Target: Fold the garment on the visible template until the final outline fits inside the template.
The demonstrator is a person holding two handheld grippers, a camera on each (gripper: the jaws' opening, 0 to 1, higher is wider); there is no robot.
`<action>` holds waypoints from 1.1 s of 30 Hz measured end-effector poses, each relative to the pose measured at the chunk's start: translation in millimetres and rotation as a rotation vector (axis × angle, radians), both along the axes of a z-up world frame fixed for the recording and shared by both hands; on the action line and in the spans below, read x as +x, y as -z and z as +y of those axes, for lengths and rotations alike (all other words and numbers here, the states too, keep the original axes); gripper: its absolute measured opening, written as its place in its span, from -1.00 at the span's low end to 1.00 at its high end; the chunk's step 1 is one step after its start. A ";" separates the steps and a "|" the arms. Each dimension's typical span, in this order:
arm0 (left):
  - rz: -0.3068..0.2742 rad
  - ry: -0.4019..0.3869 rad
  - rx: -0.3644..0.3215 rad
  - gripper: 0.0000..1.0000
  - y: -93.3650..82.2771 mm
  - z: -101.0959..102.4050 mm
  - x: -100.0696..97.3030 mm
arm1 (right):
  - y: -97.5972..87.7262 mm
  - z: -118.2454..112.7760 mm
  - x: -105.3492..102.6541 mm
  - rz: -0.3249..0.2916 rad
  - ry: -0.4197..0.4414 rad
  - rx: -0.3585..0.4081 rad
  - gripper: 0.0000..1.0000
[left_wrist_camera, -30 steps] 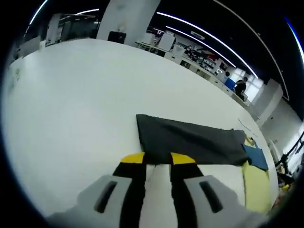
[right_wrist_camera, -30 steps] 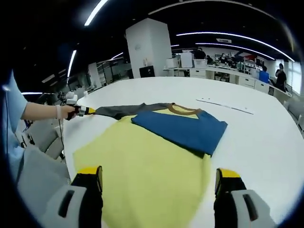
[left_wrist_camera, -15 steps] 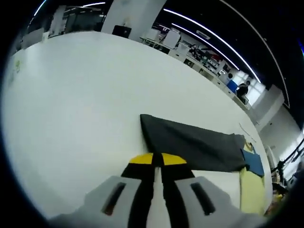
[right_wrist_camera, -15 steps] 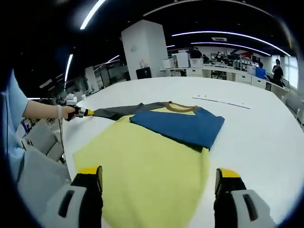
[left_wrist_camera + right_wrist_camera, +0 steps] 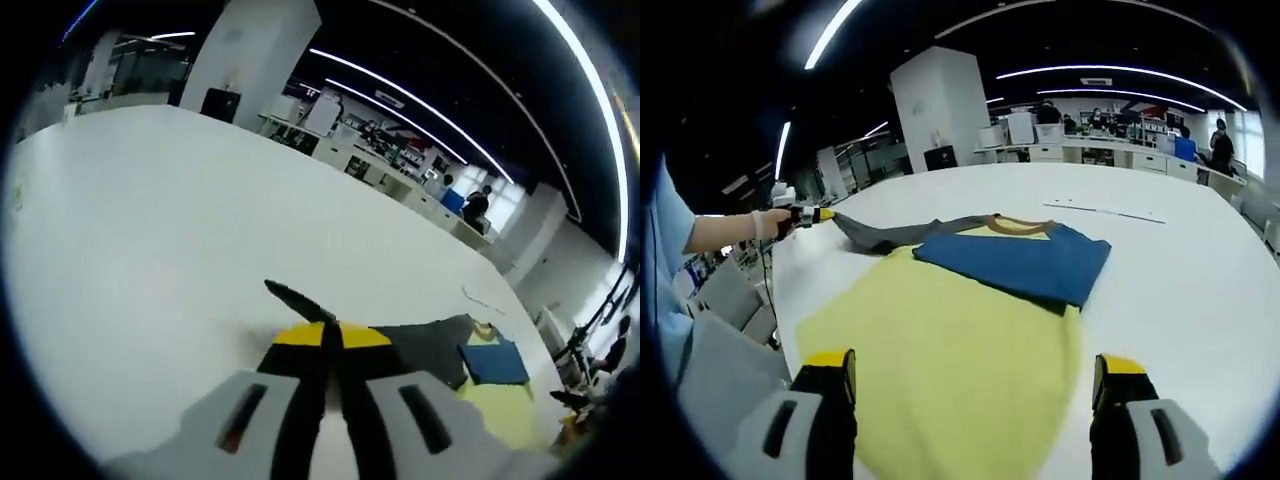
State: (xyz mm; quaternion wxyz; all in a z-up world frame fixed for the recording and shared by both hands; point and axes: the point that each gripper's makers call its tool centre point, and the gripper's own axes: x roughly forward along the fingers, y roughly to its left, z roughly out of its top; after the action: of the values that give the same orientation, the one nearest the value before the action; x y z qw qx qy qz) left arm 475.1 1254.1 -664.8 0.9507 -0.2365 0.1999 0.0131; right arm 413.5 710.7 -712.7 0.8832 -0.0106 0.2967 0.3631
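Note:
A yellow shirt [image 5: 940, 350] lies flat on the white table [image 5: 1200, 290], its blue sleeve [image 5: 1025, 262] folded across the chest below the brown collar [image 5: 1015, 226]. Its grey sleeve [image 5: 890, 236] stretches to the left and rises off the table at the cuff. My left gripper [image 5: 810, 214] is shut on that cuff. In the left gripper view, the left gripper [image 5: 330, 335] has its jaws closed, a point of grey sleeve [image 5: 295, 297] sticks out past them, and the blue sleeve [image 5: 495, 362] lies beyond. My right gripper [image 5: 975, 375] stands open over the shirt's near hem.
A person's hand [image 5: 765, 225] and light blue sleeve [image 5: 665, 230] hold the left gripper. A thin pale strip [image 5: 1100, 212] lies on the table beyond the shirt. Chairs [image 5: 725, 290] stand at the table's left edge. A white pillar [image 5: 940, 105] and desks stand far behind.
The left gripper has closed on the grey sleeve's cuff and lifted it off the table, upward and slightly inward. The right gripper has stayed put.

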 end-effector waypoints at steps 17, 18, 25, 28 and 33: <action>-0.102 0.362 0.016 -1.00 -44.9 -144.3 77.6 | -10.0 -2.9 -6.6 -0.007 0.059 0.068 0.99; -0.101 0.370 0.010 -1.00 -43.7 -151.0 80.9 | -10.2 -3.0 -7.6 -0.007 0.060 0.068 0.98; -0.112 0.459 -0.042 -1.00 -38.8 -209.6 104.1 | -5.1 -6.5 -15.1 -0.011 0.064 0.040 0.98; -0.097 0.491 -0.073 -1.00 -31.6 -232.6 109.2 | -6.7 -8.0 -16.5 -0.023 0.061 0.028 0.98; -0.097 0.535 -0.106 -1.00 -29.4 -267.3 117.2 | -13.4 -10.1 -26.3 -0.047 0.034 0.000 1.00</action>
State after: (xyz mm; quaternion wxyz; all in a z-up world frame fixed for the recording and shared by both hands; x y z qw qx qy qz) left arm 592.3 986.8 -635.4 0.9151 -0.2252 0.2101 -0.2602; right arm 387.1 700.6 -699.3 0.8959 -0.0139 0.2760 0.3479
